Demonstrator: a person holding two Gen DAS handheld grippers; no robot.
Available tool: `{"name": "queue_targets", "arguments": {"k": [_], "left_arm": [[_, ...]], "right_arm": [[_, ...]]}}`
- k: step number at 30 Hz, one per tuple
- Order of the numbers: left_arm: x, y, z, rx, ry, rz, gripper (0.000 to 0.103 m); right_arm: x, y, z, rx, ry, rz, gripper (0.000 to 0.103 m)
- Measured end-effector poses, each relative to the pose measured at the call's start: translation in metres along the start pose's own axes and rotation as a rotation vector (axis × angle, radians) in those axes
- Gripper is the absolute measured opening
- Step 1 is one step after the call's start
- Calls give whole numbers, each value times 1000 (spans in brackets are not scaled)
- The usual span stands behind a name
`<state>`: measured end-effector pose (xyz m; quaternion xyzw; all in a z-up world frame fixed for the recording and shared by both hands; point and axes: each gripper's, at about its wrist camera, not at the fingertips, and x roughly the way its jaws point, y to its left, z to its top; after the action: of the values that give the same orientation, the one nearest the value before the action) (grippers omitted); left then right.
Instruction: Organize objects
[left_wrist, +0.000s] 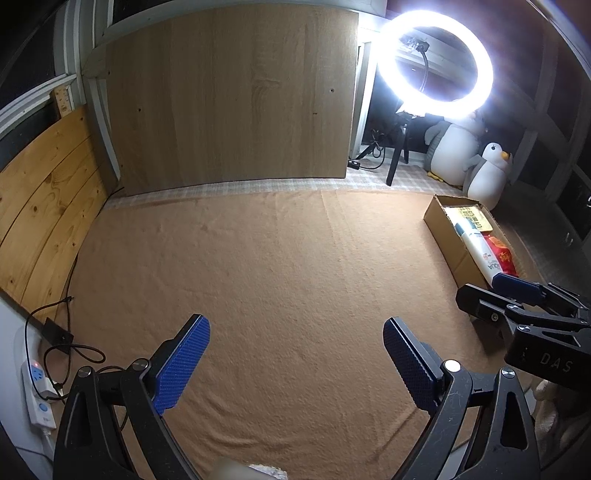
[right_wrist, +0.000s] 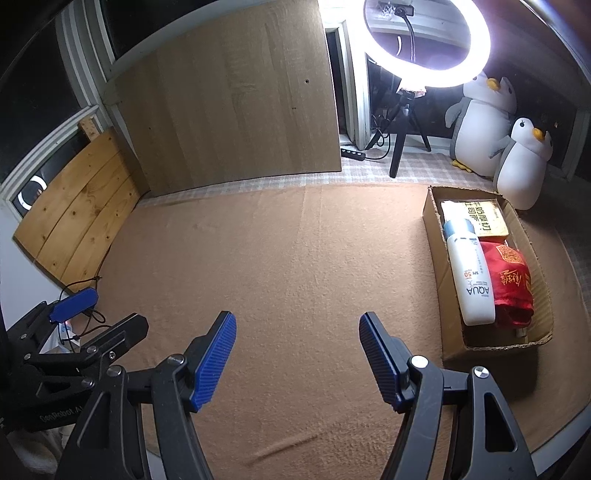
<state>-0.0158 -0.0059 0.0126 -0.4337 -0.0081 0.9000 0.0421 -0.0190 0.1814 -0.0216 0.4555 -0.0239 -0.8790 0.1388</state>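
Observation:
A cardboard box (right_wrist: 434, 236) lies at the right of the tan blanket (right_wrist: 280, 258). In it rest a white sunscreen bottle (right_wrist: 469, 273), a red pouch (right_wrist: 511, 284) and a printed packet (right_wrist: 480, 216). The same box (left_wrist: 443, 240) shows at the right of the left wrist view, with the bottle (left_wrist: 480, 251) inside. My left gripper (left_wrist: 295, 332) hangs open over bare blanket, nothing between its blue pads. My right gripper (right_wrist: 297, 325) is open too, empty, left of the box. Each gripper appears at the edge of the other's view.
A lit ring light (right_wrist: 428, 40) on a tripod stands at the back, two plush penguins (right_wrist: 521, 162) beside it. A wooden board (right_wrist: 229, 99) leans at the back, pine planks (right_wrist: 81, 218) at the left. A power strip (left_wrist: 37, 391) and cables lie at the left edge.

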Motion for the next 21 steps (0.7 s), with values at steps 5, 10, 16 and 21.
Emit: {"name": "queue_targets", "arguments": {"k": [5,10,16,21], "left_arm": [[3,2,0,-6,4,9,97],[7,4,0,-14,9,22,98],[10,6,0,-25,11,28,98],[13,6,0,-29,17,27,98]], "right_arm": [[2,-1,-1,2,7,-4,66],[4,-2,-2,3,14,-7,66],[5,-3,0,6,17,-10,66],[7,-5,-1,7,24,-10,66]]}}
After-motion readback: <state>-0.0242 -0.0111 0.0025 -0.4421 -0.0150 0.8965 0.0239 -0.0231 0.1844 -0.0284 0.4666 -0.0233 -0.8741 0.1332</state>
